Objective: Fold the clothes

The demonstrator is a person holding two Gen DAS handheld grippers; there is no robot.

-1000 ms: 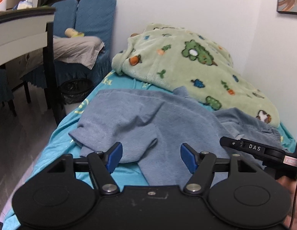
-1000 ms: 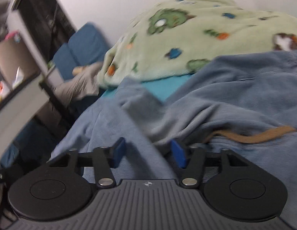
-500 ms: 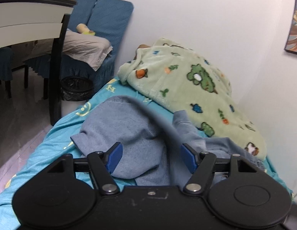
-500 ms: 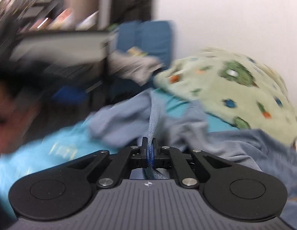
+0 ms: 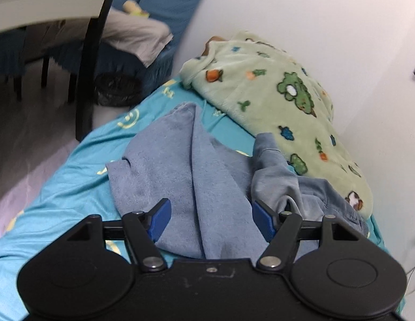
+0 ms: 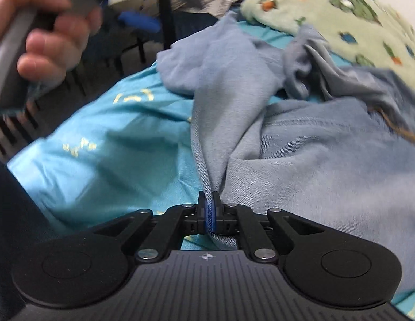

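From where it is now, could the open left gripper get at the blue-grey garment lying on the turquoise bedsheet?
Probably yes. The left gripper has its jaws spread directly over the blue-grey garment, with nothing between them. The right gripper already pinches one edge of it, off to the side, so it should not block the way.

A bed with a bright turquoise sheet point(image 5: 73, 187) is seen. A crumpled blue-grey cloth garment point(image 5: 202, 176), perhaps trousers, and a fluffy green animal-print blanket point(image 5: 274, 101) are laid on it.
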